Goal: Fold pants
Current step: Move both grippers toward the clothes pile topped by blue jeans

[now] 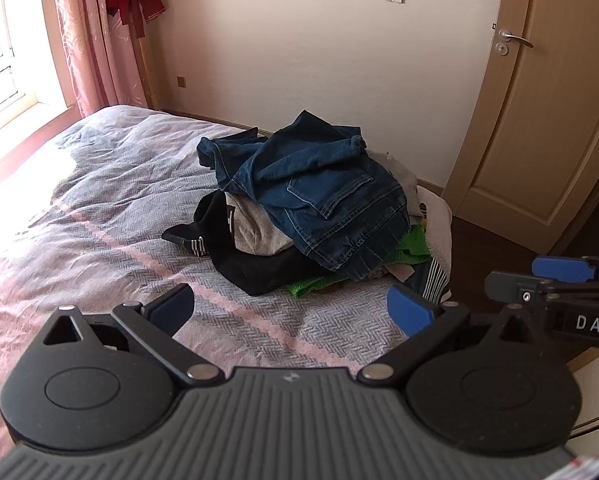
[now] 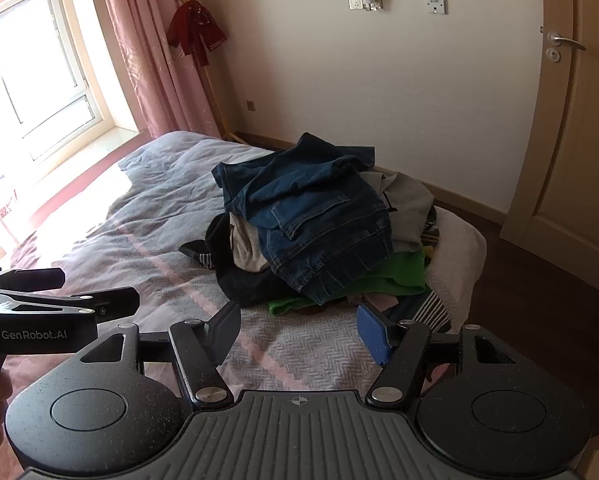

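Note:
Crumpled blue jeans (image 1: pixel 315 188) (image 2: pixel 311 220) lie on top of a heap of clothes on the bed's right side. My left gripper (image 1: pixel 289 312) hovers over the bedspread in front of the heap, jaws wide open, nothing between them. My right gripper (image 2: pixel 297 330) also stands open and empty, short of the heap. In the left wrist view the right gripper (image 1: pixel 539 276) shows at the right edge. The left gripper (image 2: pixel 83 292) shows at the left edge of the right wrist view.
Under the jeans lie a black garment (image 1: pixel 239 264), a grey one (image 1: pixel 255 228), a green one (image 2: pixel 403 276) and striped cloth (image 2: pixel 435 312). The bed (image 1: pixel 111 200) has a grey and pink cover. A closed door (image 1: pixel 539 120) stands right, a curtain (image 1: pixel 91 40) and window left.

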The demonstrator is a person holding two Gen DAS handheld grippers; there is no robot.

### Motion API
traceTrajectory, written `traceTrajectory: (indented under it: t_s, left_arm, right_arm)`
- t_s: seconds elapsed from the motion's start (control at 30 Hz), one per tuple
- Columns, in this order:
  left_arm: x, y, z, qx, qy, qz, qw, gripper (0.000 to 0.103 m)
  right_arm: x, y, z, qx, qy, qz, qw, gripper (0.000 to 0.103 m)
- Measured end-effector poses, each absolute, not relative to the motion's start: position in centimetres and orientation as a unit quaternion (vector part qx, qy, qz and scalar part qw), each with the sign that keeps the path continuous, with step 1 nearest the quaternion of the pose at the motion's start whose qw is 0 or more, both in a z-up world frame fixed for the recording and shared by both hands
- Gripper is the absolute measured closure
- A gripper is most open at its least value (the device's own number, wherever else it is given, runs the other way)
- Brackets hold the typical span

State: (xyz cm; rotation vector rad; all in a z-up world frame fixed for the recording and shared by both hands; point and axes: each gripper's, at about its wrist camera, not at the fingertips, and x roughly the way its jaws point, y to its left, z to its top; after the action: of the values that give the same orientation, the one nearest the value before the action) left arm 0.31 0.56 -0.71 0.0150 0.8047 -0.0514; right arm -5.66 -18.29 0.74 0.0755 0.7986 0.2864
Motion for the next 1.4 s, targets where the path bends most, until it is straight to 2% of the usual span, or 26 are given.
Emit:
traceTrajectory:
  t_s: [1.4]
  left_arm:
    - [-1.9,5.5,-1.3,0.009,0.424,-0.062,0.904,0.001]
  right_arm:
    - [-9.0,-14.6,-0.1,0.05,0.411,0.098,0.905,0.041]
